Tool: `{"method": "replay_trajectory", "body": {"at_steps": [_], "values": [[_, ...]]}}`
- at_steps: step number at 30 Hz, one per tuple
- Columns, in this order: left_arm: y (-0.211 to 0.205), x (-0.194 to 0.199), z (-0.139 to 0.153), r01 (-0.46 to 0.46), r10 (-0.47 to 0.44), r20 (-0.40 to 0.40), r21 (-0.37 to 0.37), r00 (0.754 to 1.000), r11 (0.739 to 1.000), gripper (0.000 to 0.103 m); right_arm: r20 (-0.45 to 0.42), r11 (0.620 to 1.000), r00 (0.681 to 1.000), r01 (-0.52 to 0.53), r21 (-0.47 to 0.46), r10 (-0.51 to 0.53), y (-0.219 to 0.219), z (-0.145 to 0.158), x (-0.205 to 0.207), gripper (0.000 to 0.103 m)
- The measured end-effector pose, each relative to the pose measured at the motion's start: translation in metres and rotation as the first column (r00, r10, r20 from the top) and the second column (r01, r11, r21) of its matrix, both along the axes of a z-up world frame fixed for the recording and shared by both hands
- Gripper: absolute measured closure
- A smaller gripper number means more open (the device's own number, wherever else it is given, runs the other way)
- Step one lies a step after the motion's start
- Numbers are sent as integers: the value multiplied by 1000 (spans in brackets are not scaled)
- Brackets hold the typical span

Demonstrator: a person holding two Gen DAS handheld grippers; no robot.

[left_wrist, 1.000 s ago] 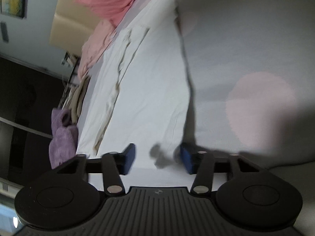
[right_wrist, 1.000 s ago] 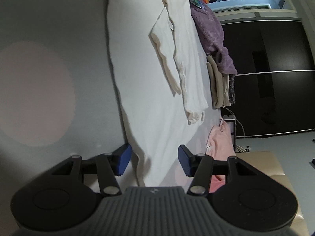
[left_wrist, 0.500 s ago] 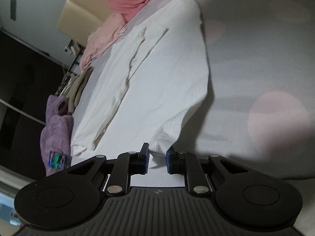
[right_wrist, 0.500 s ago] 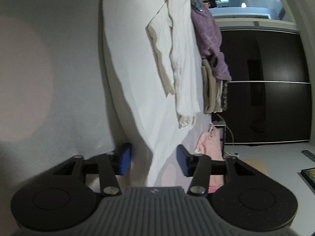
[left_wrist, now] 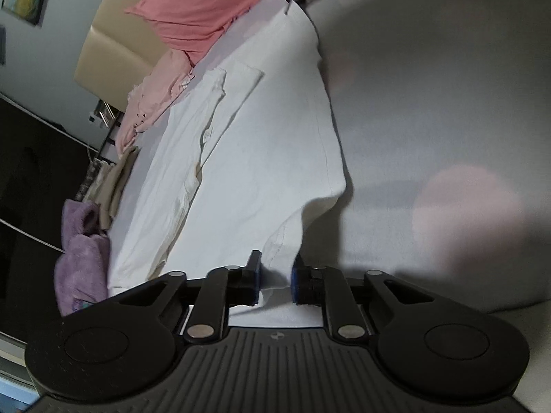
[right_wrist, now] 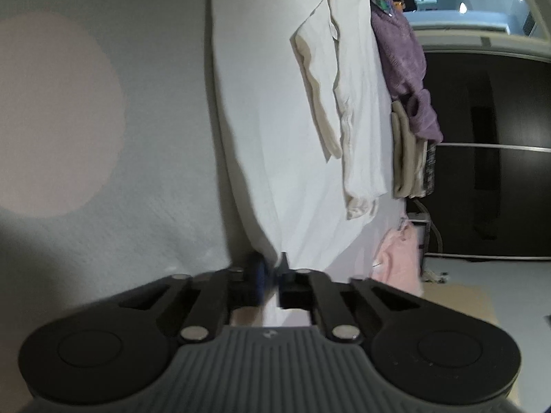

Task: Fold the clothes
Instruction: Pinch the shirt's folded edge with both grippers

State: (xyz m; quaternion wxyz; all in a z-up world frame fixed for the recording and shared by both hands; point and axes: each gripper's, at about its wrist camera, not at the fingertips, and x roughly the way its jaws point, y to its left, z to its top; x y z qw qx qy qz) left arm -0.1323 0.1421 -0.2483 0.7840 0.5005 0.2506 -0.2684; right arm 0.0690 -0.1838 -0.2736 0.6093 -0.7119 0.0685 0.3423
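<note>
**Both grippers clamped on the near edge of the white shirt**

The white shirt point(left_wrist: 261, 158) lies spread on a pale grey bedspread point(left_wrist: 430, 103) printed with faint pink dots. One long sleeve point(right_wrist: 347, 110) is folded inward across the body of the garment.

Left gripper point(left_wrist: 275, 280): the jaws are closing, with a bunched corner of the shirt hem between the blue pads point(left_wrist: 256, 280). The fabric rises from the bed surface into the jaws and fills the gap between the pads, which press on it from both sides.

Right gripper point(right_wrist: 272, 284): the jaws are pressed nearly together and pinch a narrow fold of the same shirt's edge. The cloth tapers from the flat body down into the pinch point. This area is motion-blurred, so pad detail is unclear.

Surrounding items:
- A purple fleece garment point(right_wrist: 403, 55) lies beyond the far side of the shirt.
- A stack of folded beige clothes point(right_wrist: 409, 158) sits just beside the purple garment.
- A light pink garment point(left_wrist: 155, 93) lies near a coral-pink pillow point(left_wrist: 206, 7) that rests against a cream headboard point(left_wrist: 103, 58).
- A dark sliding wardrobe point(right_wrist: 489, 155) stands behind the bed.
</note>
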Motion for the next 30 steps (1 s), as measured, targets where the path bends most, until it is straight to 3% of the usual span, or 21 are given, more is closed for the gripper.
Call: {"method": "replay_trajectory", "body": {"at_steps": [6, 8, 12, 20, 25, 30], "values": [[17, 1, 17, -21, 17, -72, -49, 997, 999, 97, -23, 999, 1000, 6, 39, -5, -1, 23, 1, 99], [24, 5, 31, -64, 54, -92, -106, 994, 992, 98, -8, 998, 1000, 3, 58, -2, -3, 35, -1, 99], [34, 4, 55, -75, 63, -84, -149, 994, 986, 98, 4, 995, 1000, 7, 103, -7, -7, 64, -5, 99], [38, -20, 59, -38, 7, -172, -174, 985, 984, 98, -97, 998, 995, -31, 60, 37, -20, 80, -37, 99], [45, -39, 60, -16, -43, -276, -207, 960, 978, 98, -192, 999, 981, -16, 33, 22, -30, 78, -69, 100], [60, -52, 66, -35, -79, -416, -259, 906, 965, 98, -320, 1000, 947, -11, 8, 13, -41, 90, -107, 100]]}}
